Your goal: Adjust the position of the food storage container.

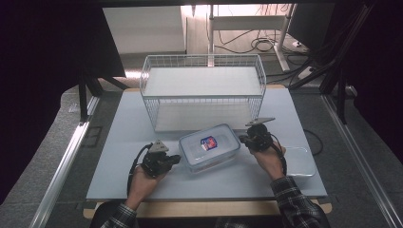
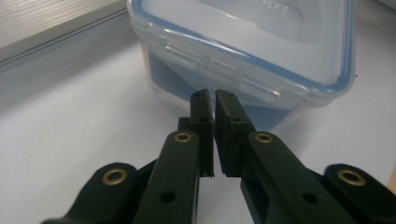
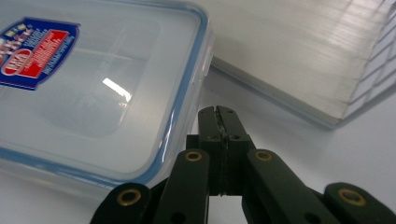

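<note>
A clear plastic container point(image 1: 209, 148) with a blue-sealed lid is found lying on the white table top point(image 1: 119, 161), near the front of it and just ahead of the white wire basket point(image 1: 203, 90). The lid is on, and a red and blue label point(image 1: 208, 142) is seen at its middle. The container is set at a slant to the table's edges.

The left gripper point(image 1: 175, 159) is held at the container's left end. In the left gripper view its jaws are seen drawn together with only a thin slit between the pads, and nothing is caught in that slit — the tips point(image 2: 213, 100) stand just before the side latch of the lid point(image 2: 219, 65). Whether the tips touch the latch cannot be told.

The right gripper point(image 1: 243, 138) is held at the container's far right corner. In the right gripper view its jaws point(image 3: 218, 116) are seen fully together, empty, lying just beside the blue-edged rim of the lid point(image 3: 182, 107) and over the bare table. Contact with the rim cannot be confirmed.

A second clear lid or tray point(image 1: 299, 164) is noted flat on the table to the right, partly covered by the person's right hand point(image 1: 268, 159). The left hand point(image 1: 145, 178) is seen behind its gripper, near the front edge. Checked sleeves point(image 1: 294, 199) are visible on both forearms. The floor of the wire basket point(image 3: 299, 56) is seen beyond the right gripper's jaws — a pale ribbed sheet.
</note>
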Available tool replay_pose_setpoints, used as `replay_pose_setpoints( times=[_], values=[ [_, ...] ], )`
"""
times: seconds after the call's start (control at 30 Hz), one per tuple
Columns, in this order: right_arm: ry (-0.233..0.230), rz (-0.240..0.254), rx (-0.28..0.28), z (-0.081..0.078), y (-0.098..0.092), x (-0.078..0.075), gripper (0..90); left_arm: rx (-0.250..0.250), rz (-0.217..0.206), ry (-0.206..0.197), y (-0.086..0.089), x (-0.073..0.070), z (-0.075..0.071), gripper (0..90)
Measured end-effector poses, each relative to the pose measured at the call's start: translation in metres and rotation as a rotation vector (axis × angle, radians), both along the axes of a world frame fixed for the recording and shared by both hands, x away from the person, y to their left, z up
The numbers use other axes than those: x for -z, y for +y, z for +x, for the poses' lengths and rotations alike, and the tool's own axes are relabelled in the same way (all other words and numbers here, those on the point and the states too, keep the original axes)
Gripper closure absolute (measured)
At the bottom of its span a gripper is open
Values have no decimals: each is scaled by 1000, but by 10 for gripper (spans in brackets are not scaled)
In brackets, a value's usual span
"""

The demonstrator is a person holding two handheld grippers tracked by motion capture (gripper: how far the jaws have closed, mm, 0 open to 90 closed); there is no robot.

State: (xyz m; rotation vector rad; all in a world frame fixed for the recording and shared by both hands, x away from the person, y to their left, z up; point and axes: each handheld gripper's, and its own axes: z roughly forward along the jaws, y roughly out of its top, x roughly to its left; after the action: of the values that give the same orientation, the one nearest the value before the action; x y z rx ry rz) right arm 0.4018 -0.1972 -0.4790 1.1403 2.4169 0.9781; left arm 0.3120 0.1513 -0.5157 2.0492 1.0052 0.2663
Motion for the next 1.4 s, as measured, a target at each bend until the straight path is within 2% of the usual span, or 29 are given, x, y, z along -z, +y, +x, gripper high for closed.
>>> replay_pose_setpoints(
  times=[0.1, 0.23, 0.37, 0.57, 0.83, 0.9, 0.97, 1.03, 1.13, 1.2, 1.33, 1.37, 1.4],
  values=[
    [2, -10, 1, -1, 1, 1, 893, -7, 58, -3, -5, 2, 4, 890],
    [29, 4, -9, -7, -2, -1, 894, -16, 63, -1, -3, 0, 8, 894],
    [31, 5, -16, -15, -2, -1, 895, -24, 50, 12, 1, 1, 13, 896],
    [37, 50, -41, -36, -3, -5, 895, -36, 44, 19, 10, 2, 24, 898],
    [28, 68, -73, -53, 2, -7, 894, -41, 60, 7, 14, 2, 33, 900],
    [26, 67, -77, -55, 2, -7, 895, -40, 54, 11, 15, 3, 34, 900],
    [19, 74, -74, -60, 3, -7, 895, -40, 6, 33, 18, 4, 35, 900],
    [29, 95, -80, -61, 0, -6, 894, -30, 4, 35, 20, 4, 34, 896],
    [35, 128, -101, -61, -4, -6, 892, -37, 25, 26, 22, 3, 26, 850],
    [4, 116, -101, -62, -5, -7, 880, -52, 38, 14, 26, 1, 19, 794],
    [-41, 130, -99, -67, -8, -13, 773, -89, 20, 7, 41, -3, 3, 630],
    [-41, 130, -99, -67, -8, -13, 773, -89, 20, 7, 41, -3, 3, 585],
    [-55, 135, -105, -69, -9, -15, 701, -106, 12, -1, 48, -5, -3, 541]
  ],
)
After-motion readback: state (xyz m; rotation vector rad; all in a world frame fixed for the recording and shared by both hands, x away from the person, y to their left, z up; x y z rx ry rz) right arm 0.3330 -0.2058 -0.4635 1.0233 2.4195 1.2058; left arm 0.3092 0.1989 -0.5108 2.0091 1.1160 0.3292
